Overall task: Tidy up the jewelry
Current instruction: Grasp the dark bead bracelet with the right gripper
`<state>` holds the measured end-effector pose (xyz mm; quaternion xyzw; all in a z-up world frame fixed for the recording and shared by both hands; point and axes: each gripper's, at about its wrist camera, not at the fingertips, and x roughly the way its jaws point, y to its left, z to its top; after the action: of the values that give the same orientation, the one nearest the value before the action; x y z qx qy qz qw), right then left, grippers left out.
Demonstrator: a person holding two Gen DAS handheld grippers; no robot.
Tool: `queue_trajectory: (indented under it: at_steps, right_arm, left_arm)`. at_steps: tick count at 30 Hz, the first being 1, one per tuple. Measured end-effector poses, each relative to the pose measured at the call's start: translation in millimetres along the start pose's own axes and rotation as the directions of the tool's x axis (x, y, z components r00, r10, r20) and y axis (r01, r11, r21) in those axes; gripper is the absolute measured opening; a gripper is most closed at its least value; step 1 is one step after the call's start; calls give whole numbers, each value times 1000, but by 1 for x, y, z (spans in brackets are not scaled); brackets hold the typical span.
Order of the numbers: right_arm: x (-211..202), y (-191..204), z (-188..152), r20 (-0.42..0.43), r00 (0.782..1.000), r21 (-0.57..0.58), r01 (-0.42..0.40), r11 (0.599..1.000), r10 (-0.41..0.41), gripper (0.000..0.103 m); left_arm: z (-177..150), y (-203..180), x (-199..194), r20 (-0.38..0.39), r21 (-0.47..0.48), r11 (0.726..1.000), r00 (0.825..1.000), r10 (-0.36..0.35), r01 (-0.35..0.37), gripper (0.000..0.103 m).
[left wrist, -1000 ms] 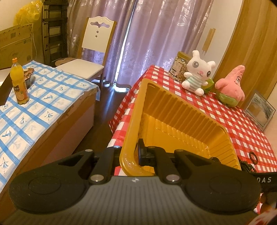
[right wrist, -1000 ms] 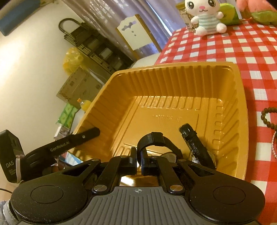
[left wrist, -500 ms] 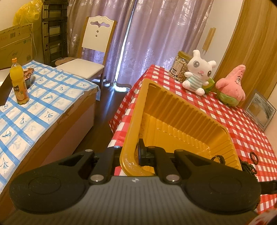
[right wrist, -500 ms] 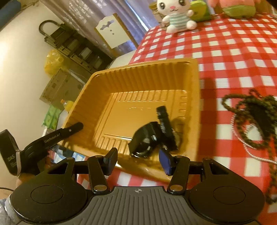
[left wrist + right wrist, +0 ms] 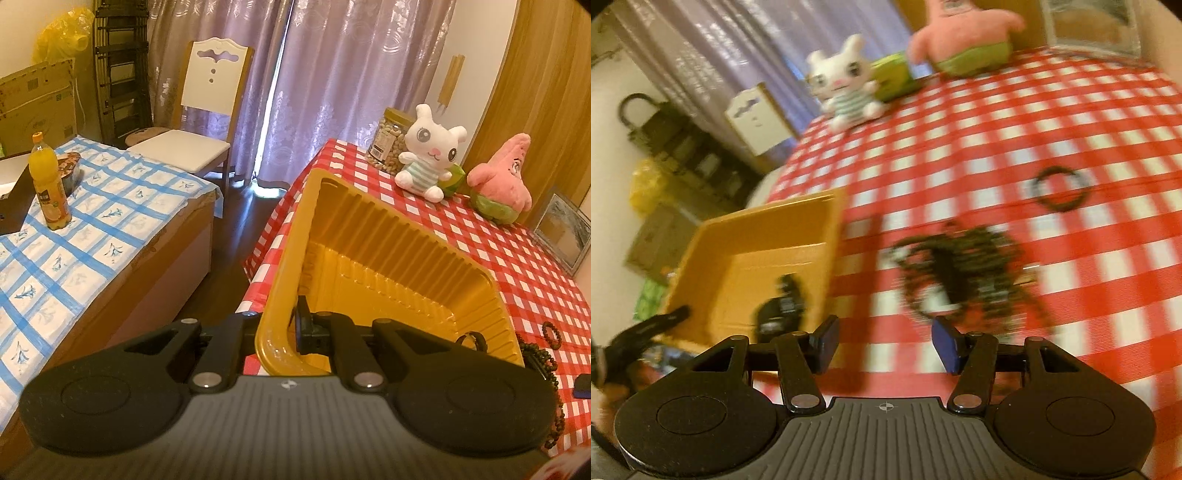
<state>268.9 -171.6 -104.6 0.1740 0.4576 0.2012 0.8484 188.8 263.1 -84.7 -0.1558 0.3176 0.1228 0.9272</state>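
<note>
Trays: one [image 5: 369, 236]
Plush toys: two [image 5: 430, 157] [image 5: 502, 182]
Jars: one [image 5: 389, 138]
Bottles: one [image 5: 50, 188]
Chairs: one [image 5: 207, 110]
Watches: one [image 5: 781, 310]

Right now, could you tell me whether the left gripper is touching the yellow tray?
Touching: the left wrist view shows the left gripper with its jaws clamped on the yellow tray at its near rim.

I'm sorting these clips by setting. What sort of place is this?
Most likely a room in a home, perhaps a living or dining room: long purple curtains, a white wooden chair, and plush toys on a table with a red checked tablecloth.
</note>
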Motion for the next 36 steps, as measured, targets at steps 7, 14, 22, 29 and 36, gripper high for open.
queue_trajectory:
  at_steps: [7,14,22,29,36]
  right_arm:
    - [-9,-56,18,64,985,-84,167,982,-162,55]
    - [4,-96,43,101,975,-193,215,957,-199,55]
    - [41,-120,71,101,977,-236,208,949,-189,34]
    - [60,-128,87,116,977,-237,202,950,-179,25]
    - [78,-119,90,142,964,-328,262,908,-227,9]
  left_arm:
    - [-2,-6,-3,5,1,999,999,34,-34,8]
    - [-2,-16,-7,20,8,997,997,78,-78,8]
    - [-4,-28,-10,32,2,990,990,140,-140,9]
    - [-5,-35,-12,36,-6,983,982,184,-184,10]
    - [-6,-40,-14,35,-7,979,978,206,-206,10]
